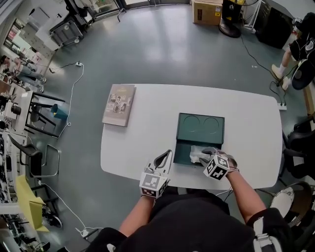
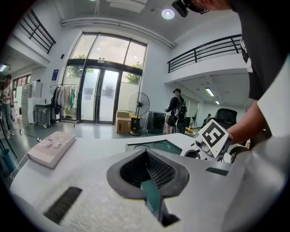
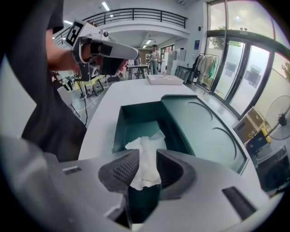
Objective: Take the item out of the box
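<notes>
A dark green box (image 1: 182,157) lies open near the white table's front edge, its lid (image 1: 201,127) flat behind it. Crumpled white tissue (image 1: 196,154) sits in the box's tray. My right gripper (image 1: 206,153) reaches into the tray from the front. In the right gripper view the tissue (image 3: 146,152) stands up between the jaws of the right gripper (image 3: 144,165), which are apart and do not visibly press on it. My left gripper (image 1: 166,155) hovers just left of the box; in its own view the left gripper (image 2: 146,156) is shut with nothing in it.
A flat book (image 1: 119,104) lies at the table's (image 1: 246,113) far left corner. Around the table are chairs (image 1: 298,147), a floor cable (image 1: 74,88) and a cardboard box (image 1: 206,12) at the back. A person (image 2: 176,108) stands far off.
</notes>
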